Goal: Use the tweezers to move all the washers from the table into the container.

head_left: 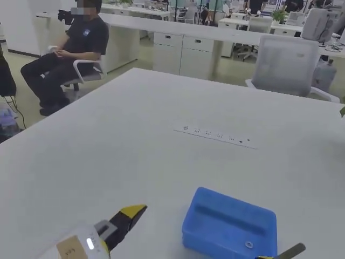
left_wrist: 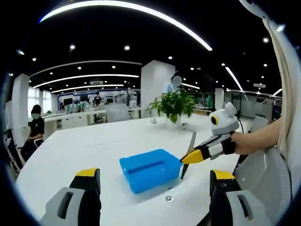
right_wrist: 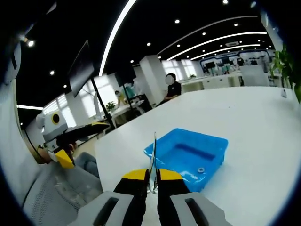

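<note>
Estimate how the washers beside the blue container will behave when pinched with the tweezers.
The washers look small, flat and metallic, so probably light but slippery against the thin tweezers tips. Lying flat on the smooth table, they may skid rather than lift.

- No text, number or brand can be read here.
- The tan sticker (head_left: pixel 69 247) on the left gripper (head_left: pixel 132 215), at the near edge of the table (head_left: pixel 135 151), is too blurred to read.
- The pale badge (head_left: pixel 86 32) on the shirt of the seated person (head_left: pixel 92 44) is too small to read.
</note>
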Motion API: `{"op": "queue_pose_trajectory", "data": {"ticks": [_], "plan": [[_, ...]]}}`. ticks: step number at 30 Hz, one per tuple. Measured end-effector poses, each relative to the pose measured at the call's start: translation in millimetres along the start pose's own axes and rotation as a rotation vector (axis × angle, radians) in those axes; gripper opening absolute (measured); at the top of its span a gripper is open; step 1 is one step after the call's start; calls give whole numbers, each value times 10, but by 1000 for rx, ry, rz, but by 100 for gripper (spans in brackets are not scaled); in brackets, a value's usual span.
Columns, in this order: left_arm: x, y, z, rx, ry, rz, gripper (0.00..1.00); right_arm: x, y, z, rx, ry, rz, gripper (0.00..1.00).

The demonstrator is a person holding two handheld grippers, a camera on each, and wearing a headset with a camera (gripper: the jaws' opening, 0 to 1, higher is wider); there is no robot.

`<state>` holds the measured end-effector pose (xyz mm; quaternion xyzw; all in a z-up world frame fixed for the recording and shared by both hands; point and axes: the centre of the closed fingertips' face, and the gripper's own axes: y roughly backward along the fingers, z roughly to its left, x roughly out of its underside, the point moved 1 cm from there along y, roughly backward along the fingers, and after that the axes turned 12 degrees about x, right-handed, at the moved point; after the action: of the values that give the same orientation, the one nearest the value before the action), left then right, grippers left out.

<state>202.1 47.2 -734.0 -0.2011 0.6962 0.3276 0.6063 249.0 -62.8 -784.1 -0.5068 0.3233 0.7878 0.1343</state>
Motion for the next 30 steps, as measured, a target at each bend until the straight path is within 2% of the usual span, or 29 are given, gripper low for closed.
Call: {"op": "queue_pose_trajectory", "data": {"ticks": [7, 15, 24, 25, 28, 30], "plan": [[-58, 49, 66, -26, 40, -46, 99, -64, 33, -18, 18, -9, -14, 4], [-56, 52, 76, -30, 42, -46, 99, -251, 9, -49, 44, 25, -33, 4], [-51, 47, 76, -28, 47, -45, 99, -387, -120, -91, 25, 19, -36, 3], [-40, 47, 79, -29, 46, -38, 97, -396, -137, -91, 26, 28, -35, 3], [-23, 58, 74, -25, 48, -24, 82, -426, -207, -111, 23, 39, -26, 3], [-48, 66, 80, -30, 43, -36, 83, -445, -250, -135, 22, 36, -23, 3]]}}
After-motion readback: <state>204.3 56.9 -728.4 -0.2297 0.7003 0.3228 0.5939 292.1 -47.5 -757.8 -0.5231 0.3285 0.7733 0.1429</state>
